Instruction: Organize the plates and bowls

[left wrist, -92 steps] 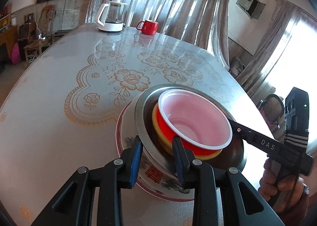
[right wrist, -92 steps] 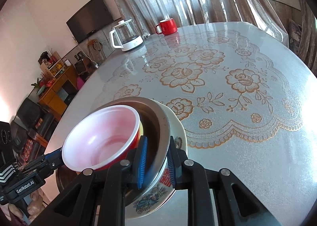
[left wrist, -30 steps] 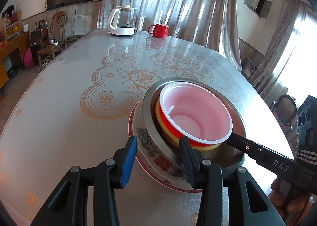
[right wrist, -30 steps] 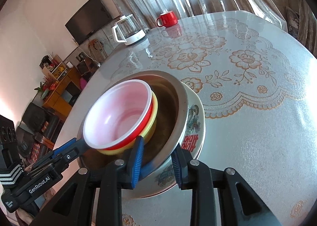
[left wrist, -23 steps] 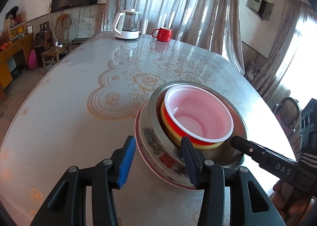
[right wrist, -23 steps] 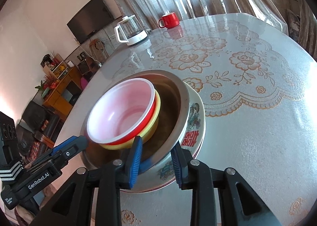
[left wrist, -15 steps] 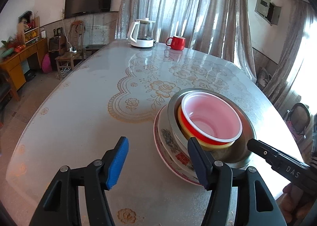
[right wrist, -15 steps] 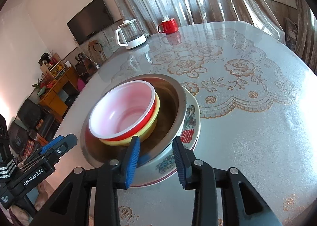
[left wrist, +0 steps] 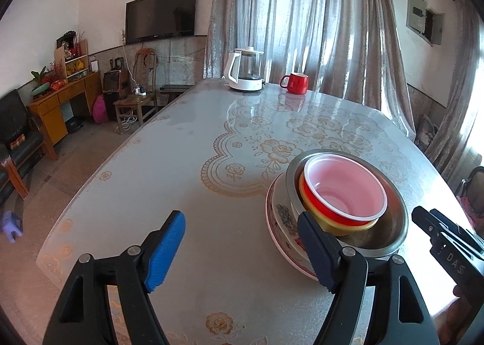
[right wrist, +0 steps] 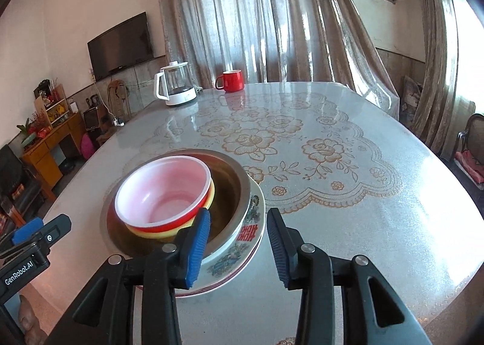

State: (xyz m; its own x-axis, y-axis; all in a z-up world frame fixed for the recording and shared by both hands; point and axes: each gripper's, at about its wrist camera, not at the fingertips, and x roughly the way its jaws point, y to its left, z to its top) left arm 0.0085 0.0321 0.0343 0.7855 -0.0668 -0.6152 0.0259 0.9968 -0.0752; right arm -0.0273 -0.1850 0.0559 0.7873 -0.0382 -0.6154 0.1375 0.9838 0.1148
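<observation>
A stack stands on the table: a patterned porcelain plate [left wrist: 279, 218] [right wrist: 242, 251] at the bottom, a steel bowl [left wrist: 390, 233] [right wrist: 233, 181] on it, a yellow bowl [left wrist: 305, 196] [right wrist: 211, 193] inside that, and a red bowl with a pale pink inside [left wrist: 345, 190] [right wrist: 163, 190] on top. My left gripper [left wrist: 239, 245] is open and empty, drawn back to the left of the stack. My right gripper [right wrist: 237, 239] is open and empty, just in front of the stack's near rim, touching nothing. The right gripper also shows at the left view's right edge [left wrist: 444, 236].
A white-based glass kettle [left wrist: 245, 72] [right wrist: 175, 87] and a red mug [left wrist: 295, 83] [right wrist: 231, 80] stand at the table's far end. The table [left wrist: 181, 193] has a floral cloth under clear cover. Chairs, a wooden cabinet and a TV stand to the left.
Both grippers have opened wider and drawn back from the stack's rim. The left one has moved away to the left and up. The stack rests on the table.
</observation>
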